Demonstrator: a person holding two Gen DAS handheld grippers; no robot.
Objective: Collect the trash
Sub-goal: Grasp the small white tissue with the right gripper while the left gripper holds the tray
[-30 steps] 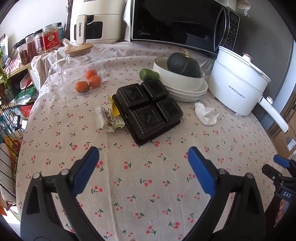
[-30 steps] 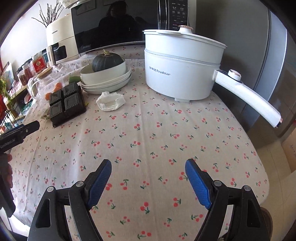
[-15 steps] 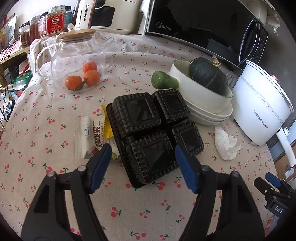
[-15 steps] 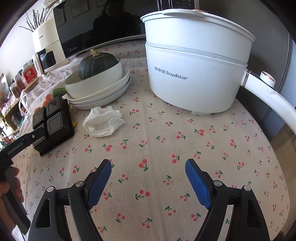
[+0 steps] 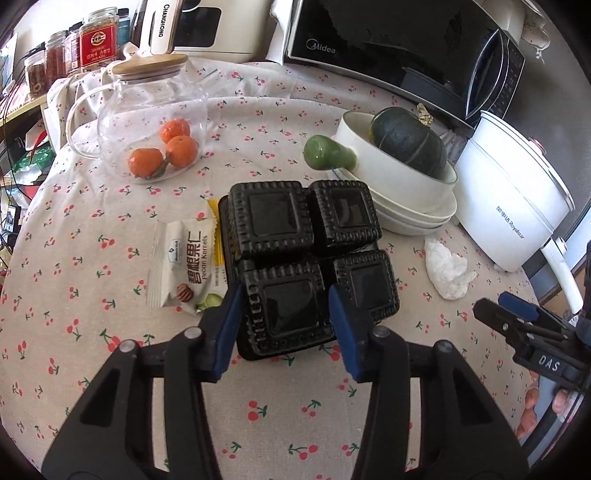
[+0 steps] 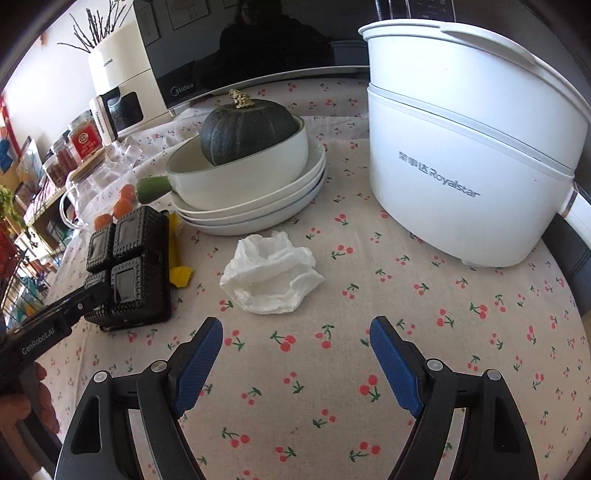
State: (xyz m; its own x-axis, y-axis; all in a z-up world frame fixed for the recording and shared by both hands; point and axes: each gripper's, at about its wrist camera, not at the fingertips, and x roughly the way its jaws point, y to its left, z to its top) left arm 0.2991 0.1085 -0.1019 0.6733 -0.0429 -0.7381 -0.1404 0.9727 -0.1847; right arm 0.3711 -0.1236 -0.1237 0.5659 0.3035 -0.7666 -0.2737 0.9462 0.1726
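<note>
The table (image 6: 424, 369) under its cherry-print cloth fills both of my views. At its back stands the black microwave (image 5: 399, 40), with a cream appliance (image 5: 207, 26) beside it. To my right sits the white electric pot (image 6: 461, 166), its long handle running off toward the table edge. Next to it is a stack of white dishes (image 6: 258, 206) carrying a green-handled white pan with a dark green squash (image 6: 247, 129) in it. On my left is a glass jug (image 5: 151, 122) with a wooden lid and three oranges inside, and jars (image 5: 96, 44) stand behind it.

The black plastic tray (image 5: 306, 254), four ridged domed compartments, lies in the middle of the table. My left gripper (image 5: 286, 317) straddles its nearest compartment; the jaws have just been closing, and the blue pads sit at either side of that dome. From this angle I can't quite tell whether they already press on the plastic, though they look just shy of it. Just left of the tray, touching its edge, lie a white snack wrapper (image 5: 181, 266) and a yellow one (image 5: 216, 236) partly tucked under the tray.

My right gripper (image 6: 295, 354) hovers over the bare cloth with its jaws wide apart and nothing between them. The crumpled white tissue (image 6: 271, 277) lies just ahead of it, between the dishes and my fingertips.
</note>
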